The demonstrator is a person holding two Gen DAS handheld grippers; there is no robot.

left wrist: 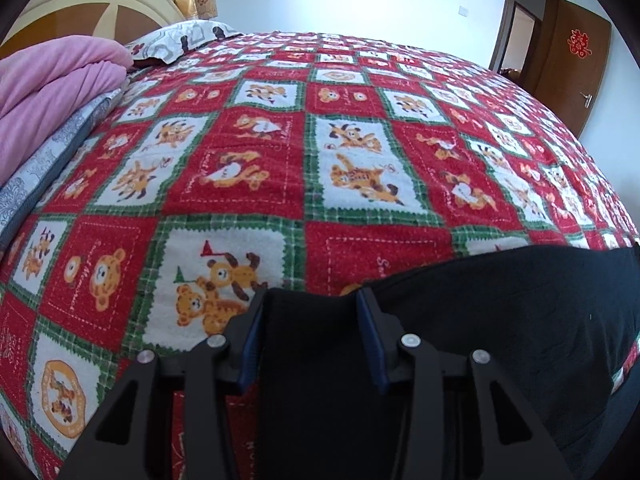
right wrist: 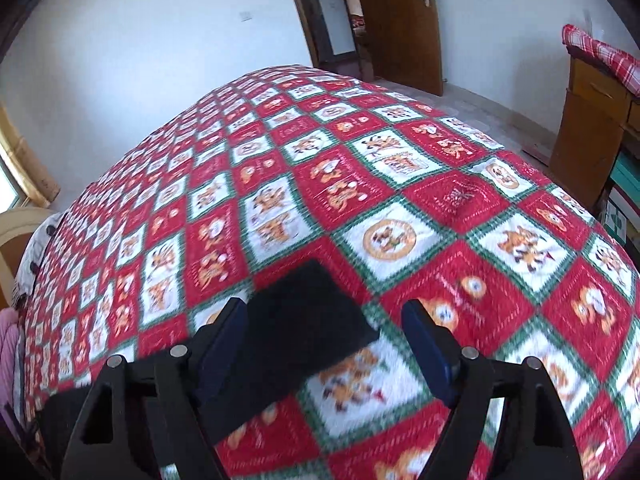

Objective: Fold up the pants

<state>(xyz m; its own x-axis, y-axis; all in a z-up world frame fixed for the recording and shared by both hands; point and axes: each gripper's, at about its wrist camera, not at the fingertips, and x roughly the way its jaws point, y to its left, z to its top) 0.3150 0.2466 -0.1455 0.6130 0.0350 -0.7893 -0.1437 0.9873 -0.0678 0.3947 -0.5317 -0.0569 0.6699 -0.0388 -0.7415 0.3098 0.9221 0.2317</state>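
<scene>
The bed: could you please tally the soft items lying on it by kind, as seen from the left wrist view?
Black pants: 1
Patterned pillow: 1
Pink blanket: 1
Grey-blue patterned bedding, folded: 1
Red checked bedspread: 1
Total: 5

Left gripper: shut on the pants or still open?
Shut on them. The left gripper has black pants fabric filling the gap, both blue pads against it, on the patchwork bedspread.
</scene>
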